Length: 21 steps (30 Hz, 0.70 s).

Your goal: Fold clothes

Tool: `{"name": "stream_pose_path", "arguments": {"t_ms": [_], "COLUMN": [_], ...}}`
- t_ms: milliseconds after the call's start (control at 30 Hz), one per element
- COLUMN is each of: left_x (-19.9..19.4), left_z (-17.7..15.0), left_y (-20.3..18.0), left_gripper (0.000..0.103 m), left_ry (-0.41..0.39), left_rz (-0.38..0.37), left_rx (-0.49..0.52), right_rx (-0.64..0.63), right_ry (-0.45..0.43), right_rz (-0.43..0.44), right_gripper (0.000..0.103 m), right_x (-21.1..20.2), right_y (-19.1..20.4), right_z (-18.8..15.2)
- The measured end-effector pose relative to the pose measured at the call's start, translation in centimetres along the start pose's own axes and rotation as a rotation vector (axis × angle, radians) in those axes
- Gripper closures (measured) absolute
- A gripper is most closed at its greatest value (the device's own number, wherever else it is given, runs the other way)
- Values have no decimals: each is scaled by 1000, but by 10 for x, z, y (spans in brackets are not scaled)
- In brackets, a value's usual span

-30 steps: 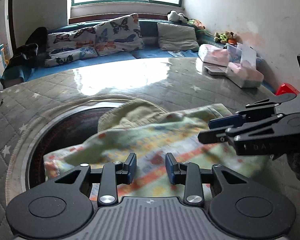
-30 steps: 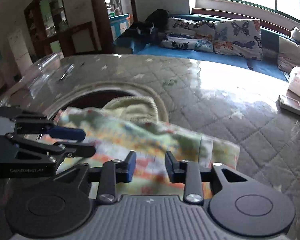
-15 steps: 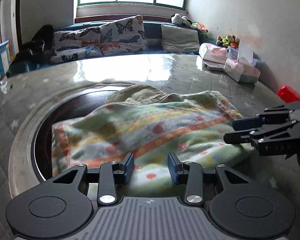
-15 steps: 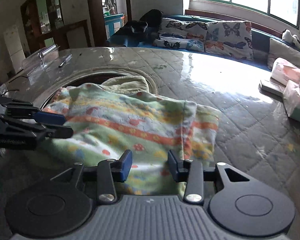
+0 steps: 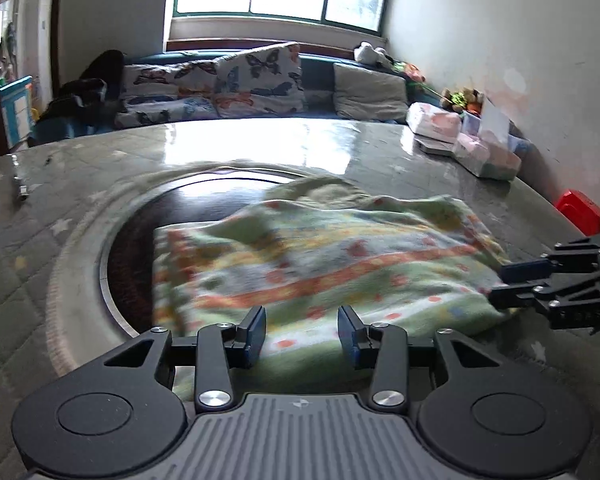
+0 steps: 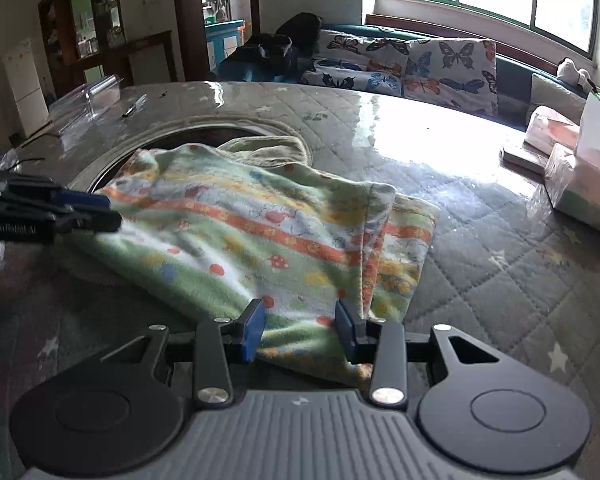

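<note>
A green, orange and yellow patterned garment (image 5: 320, 264) lies folded on the quilted table, partly over a dark round inset; it also shows in the right wrist view (image 6: 260, 232). A plain olive cloth (image 6: 268, 146) lies under its far edge. My left gripper (image 5: 302, 330) is open at the garment's near edge, the cloth lying between its fingers, ungripped. My right gripper (image 6: 299, 328) is open at the near right corner, by the folded edge. The right gripper (image 5: 508, 284) shows side-on in the left view, the left gripper (image 6: 100, 212) in the right view.
The quilted table (image 6: 480, 248) has a dark round inset (image 5: 140, 224) under the garment's left part. Tissue packs and boxes (image 5: 484, 152) stand at the far right, a red object (image 5: 582, 214) near the right edge. A sofa with butterfly cushions (image 5: 220, 80) lies behind.
Both grippers have drawn back toward me from over the garment to its near edge. The garment has settled flat on the table, with more of it in view.
</note>
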<state>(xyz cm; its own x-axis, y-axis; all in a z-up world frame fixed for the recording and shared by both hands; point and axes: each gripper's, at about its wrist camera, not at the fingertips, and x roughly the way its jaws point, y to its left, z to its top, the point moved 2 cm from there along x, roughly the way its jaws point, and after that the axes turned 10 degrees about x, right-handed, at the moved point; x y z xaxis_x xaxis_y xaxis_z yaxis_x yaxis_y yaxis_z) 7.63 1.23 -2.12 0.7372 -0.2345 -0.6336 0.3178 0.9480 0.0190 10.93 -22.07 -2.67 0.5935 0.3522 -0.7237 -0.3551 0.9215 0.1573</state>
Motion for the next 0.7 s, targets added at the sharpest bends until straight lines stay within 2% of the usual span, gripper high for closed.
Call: {"name": "stream_pose_path", "arguments": {"t_ms": [133,300,500,700], "left_x": [-8,-18,-26,-10], "left_z": [-10,-14,-4,-4], "left_y": [16,29,11,2], "left_gripper": [60,60,60,60], "left_ry": [2,10,-28,14], "left_rz": [39,80,55,31], "left_rx": [-32,-67,-28,9], "right_rx": [-1,-9,-64,-119], "right_ry": [9,-17,-36,-18], "right_rz": [-7,40,113,106], "right_gripper": [65,65,65,64], "right_x": [-5,-5,14,22], "right_y": [5,22,58,66], "right_z": [-1,9,22,14]}}
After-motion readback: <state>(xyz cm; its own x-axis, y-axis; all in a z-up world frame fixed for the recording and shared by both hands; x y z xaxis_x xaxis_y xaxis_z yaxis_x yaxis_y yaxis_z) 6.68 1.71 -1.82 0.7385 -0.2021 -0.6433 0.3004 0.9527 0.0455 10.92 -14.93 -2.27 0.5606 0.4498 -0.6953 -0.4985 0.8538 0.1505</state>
